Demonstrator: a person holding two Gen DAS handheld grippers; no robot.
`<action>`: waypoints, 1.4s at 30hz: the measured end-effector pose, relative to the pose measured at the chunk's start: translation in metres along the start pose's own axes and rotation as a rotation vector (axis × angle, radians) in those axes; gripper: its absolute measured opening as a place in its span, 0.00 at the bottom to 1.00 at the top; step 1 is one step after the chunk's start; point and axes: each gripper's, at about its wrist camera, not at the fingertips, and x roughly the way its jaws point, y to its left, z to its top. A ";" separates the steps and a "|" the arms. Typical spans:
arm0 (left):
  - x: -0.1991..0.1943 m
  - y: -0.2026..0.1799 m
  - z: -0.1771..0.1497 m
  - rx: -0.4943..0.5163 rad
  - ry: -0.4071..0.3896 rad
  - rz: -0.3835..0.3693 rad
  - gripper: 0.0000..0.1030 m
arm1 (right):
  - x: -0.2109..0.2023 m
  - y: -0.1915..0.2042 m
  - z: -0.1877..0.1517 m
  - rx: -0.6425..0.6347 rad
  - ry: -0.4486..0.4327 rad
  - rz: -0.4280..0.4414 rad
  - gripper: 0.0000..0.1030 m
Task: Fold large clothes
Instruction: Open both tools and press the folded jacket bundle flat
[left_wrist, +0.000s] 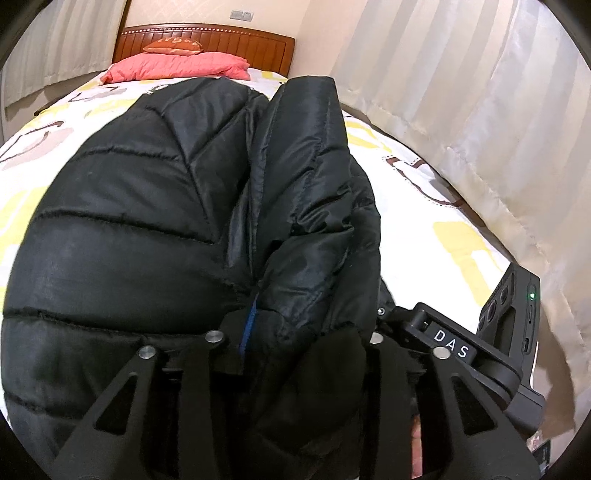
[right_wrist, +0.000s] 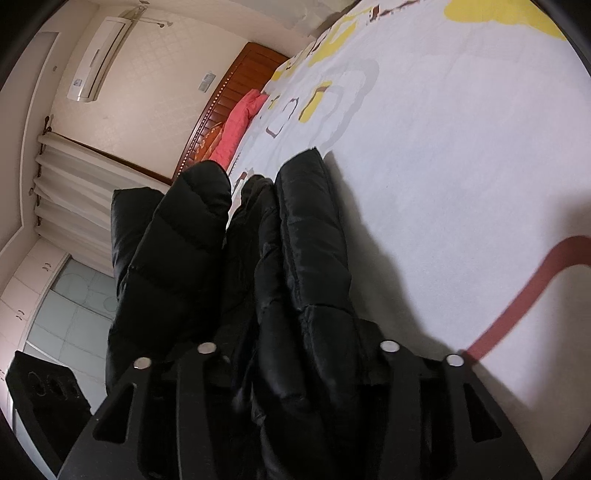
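Black padded jacket (left_wrist: 155, 221) held at its near end by both our tongs, its length running away from us toward the headboard (left_wrist: 207, 40).

We have the left tongs (left_wrist: 295, 339) clamped on a bunched edge of the jacket, and the right tongs (right_wrist: 295, 350) also closed on a thick fold of it. In the left view the right tongs sit just beside, at the lower right, so both grips are at the same near end. The jacket's long axis goes straight ahead over the bed (left_wrist: 424, 166), and in the right view part of it hangs off the sheet. Near the headboard lie a pink pillow (left_wrist: 177, 68) and a small orange cushion (left_wrist: 173, 46), well apart from the jacket's far end. We judge the fold must go forward along this axis; the curtains (left_wrist: 461, 92) stand beside the bed and nothing blocks the way.
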 end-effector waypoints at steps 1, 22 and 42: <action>-0.003 -0.002 0.001 0.002 0.000 -0.007 0.42 | -0.004 0.001 0.000 -0.003 -0.009 -0.006 0.50; -0.093 0.129 0.013 -0.359 -0.123 0.018 0.73 | -0.010 0.069 -0.005 -0.097 0.006 0.051 0.67; -0.024 0.129 -0.014 -0.287 0.013 0.076 0.76 | 0.011 0.017 0.023 -0.083 0.021 -0.038 0.23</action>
